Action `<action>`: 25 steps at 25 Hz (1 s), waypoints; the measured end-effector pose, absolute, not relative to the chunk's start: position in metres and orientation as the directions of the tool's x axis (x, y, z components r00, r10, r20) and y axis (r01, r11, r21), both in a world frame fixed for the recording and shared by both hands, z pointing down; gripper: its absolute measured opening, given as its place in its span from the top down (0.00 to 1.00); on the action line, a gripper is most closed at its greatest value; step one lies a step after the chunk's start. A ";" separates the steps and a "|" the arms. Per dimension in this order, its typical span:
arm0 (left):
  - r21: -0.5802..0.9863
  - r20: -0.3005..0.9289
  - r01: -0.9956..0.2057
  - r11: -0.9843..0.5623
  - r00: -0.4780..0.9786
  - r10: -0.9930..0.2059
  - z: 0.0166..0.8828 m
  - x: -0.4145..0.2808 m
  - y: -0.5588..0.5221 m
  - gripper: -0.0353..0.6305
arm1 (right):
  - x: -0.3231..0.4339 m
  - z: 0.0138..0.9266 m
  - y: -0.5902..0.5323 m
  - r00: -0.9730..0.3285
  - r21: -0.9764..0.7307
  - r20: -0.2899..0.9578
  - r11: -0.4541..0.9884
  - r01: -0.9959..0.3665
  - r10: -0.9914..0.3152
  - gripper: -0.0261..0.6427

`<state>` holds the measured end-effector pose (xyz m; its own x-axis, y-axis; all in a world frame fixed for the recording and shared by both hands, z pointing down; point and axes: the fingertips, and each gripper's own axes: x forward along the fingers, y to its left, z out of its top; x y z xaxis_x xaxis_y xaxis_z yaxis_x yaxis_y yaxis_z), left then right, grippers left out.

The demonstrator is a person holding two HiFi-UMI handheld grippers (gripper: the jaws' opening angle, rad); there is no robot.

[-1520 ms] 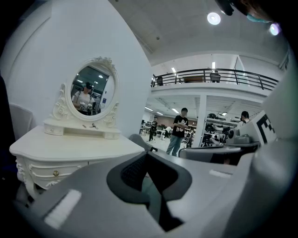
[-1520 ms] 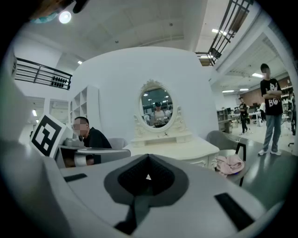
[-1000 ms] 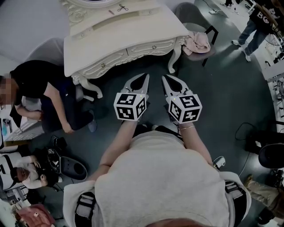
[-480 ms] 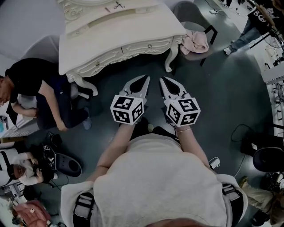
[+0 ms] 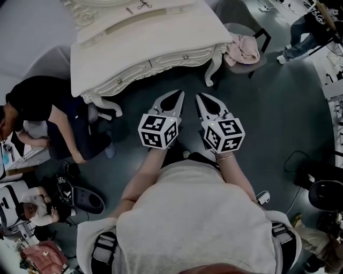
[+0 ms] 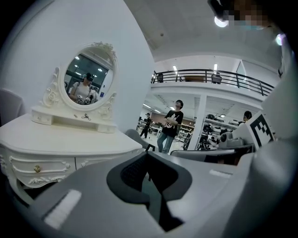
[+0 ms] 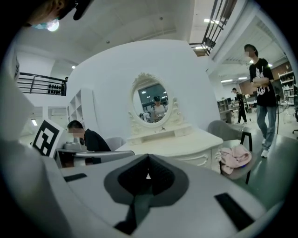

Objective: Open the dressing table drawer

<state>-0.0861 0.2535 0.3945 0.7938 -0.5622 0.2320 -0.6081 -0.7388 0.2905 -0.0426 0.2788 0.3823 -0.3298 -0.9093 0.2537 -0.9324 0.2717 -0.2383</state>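
Head view — drawer (image 5: 182, 58) lies ahead of left tongs (image 5: 179, 93), right tongs (image 5: 198, 96) — both closed.

Your head view is dim and flat. Both gripper views bulge fisheye with black rims; a ceiling lamp (image 6: 221, 21) glares at one o'clock, and your left gripper (image 6: 147, 155) blurs up close.

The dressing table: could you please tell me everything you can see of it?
The dressing table is cream-white, apparently painted wood, with carved scrollwork along its front. It stands upright on curved legs on the dark floor. Its two front drawers, each with a small knob, are shut. On top sits a low shelf bearing an oval mirror in an ornate frame; a small dark item lies on the shelf.
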 end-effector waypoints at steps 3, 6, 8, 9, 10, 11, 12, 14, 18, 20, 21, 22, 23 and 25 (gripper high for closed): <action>0.290 0.219 -0.594 -0.751 0.805 -0.552 0.393 -0.080 0.215 0.94 | -0.036 0.384 0.243 -0.314 -0.231 0.256 0.258 -0.938 -0.914 0.95; 0.293 0.197 -0.581 -0.759 0.814 -0.547 0.386 -0.075 0.168 0.94 | -0.032 0.378 0.201 -0.298 -0.213 0.250 0.248 -0.945 -0.921 0.95; 0.299 0.187 -0.572 -0.764 0.820 -0.541 0.379 -0.073 0.138 0.94 | -0.029 0.372 0.173 -0.284 -0.204 0.249 0.237 -0.950 -0.926 0.95; 0.302 0.183 -0.565 -0.768 0.825 -0.535 0.376 -0.071 0.124 0.94 | -0.027 0.370 0.160 -0.276 -0.201 0.249 0.230 -0.952 -0.928 0.95; 0.304 0.179 -0.556 -0.773 0.831 -0.527 0.373 -0.068 0.110 0.94 | -0.026 0.368 0.147 -0.269 -0.197 0.249 0.223 -0.955 -0.930 0.95; 0.305 0.173 -0.545 -0.781 0.838 -0.517 0.370 -0.064 0.098 0.94 | -0.024 0.366 0.134 -0.262 -0.193 0.250 0.217 -0.957 -0.932 0.95; 0.304 0.164 -0.533 -0.790 0.846 -0.508 0.367 -0.060 0.087 0.94 | -0.023 0.366 0.121 -0.255 -0.188 0.251 0.211 -0.959 -0.934 0.95; 0.294 0.148 -0.512 -0.807 0.859 -0.491 0.363 -0.054 0.066 0.94 | -0.021 0.365 0.097 -0.244 -0.181 0.249 0.202 -0.962 -0.937 0.95; 0.284 0.141 -0.490 -0.824 0.871 -0.470 0.362 -0.054 0.023 0.94 | -0.018 0.364 0.049 -0.223 -0.179 0.234 0.184 -0.967 -0.946 0.95; 0.291 0.139 -0.489 -0.822 0.872 -0.469 0.362 -0.058 0.003 0.94 | -0.018 0.363 0.029 -0.214 -0.177 0.232 0.175 -0.969 -0.949 0.95; 0.298 0.139 -0.489 -0.820 0.872 -0.470 0.364 -0.060 -0.005 0.94 | -0.019 0.363 0.021 -0.210 -0.177 0.235 0.171 -0.969 -0.949 0.95; 0.304 0.143 -0.491 -0.816 0.871 -0.470 0.366 -0.062 -0.011 0.94 | -0.021 0.364 0.016 -0.207 -0.177 0.239 0.167 -0.970 -0.949 0.95; 0.311 0.149 -0.493 -0.813 0.870 -0.470 0.368 -0.064 -0.016 0.94 | -0.022 0.364 0.012 -0.206 -0.179 0.244 0.165 -0.970 -0.948 0.95; 0.322 0.163 -0.492 -0.809 0.871 -0.464 0.372 -0.064 -0.023 0.94 | -0.025 0.367 0.006 -0.202 -0.183 0.254 0.158 -0.970 -0.946 0.95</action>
<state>-0.0638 -0.0234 0.3716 0.8706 -0.4643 0.1627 -0.4916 -0.8091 0.3221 -0.0246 0.0060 0.3667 -0.2020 -0.9460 0.2537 -0.9703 0.1580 -0.1832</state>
